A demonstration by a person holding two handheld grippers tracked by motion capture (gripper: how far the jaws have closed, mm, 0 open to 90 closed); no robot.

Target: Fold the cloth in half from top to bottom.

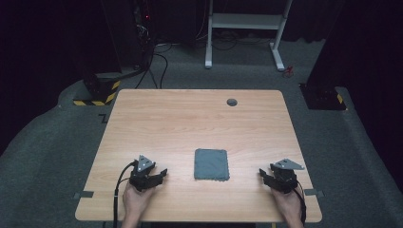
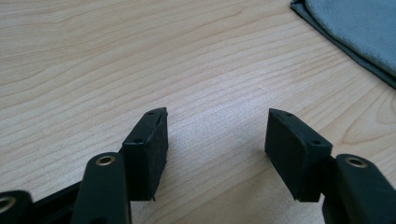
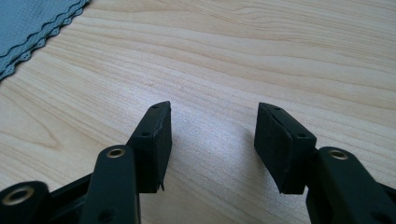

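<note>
Near the front edge of the table (image 1: 142, 109), both hands sit low w/ wrists coming in from the bottom of the high view. Left hand (image 1: 136, 199) holds the left gripper (image 1: 164, 173), angled inward toward the centre. Right hand (image 1: 288, 203) holds the right gripper (image 1: 261, 173), angled inward too, approx. mirror image. Grey cloth (image 1: 211, 164) lies flat between them, folded to a rectangle, apart from both.

Left gripper view: left gripper (image 2: 217, 126) has jaws spread wide, nothing between them, bare wood underneath; cloth (image 2: 355, 28) at top right corner.

Right gripper view: right gripper (image 3: 212, 121) likewise wide open & empty over wood; cloth (image 3: 28, 28) w/ scalloped edge at top left.
</note>
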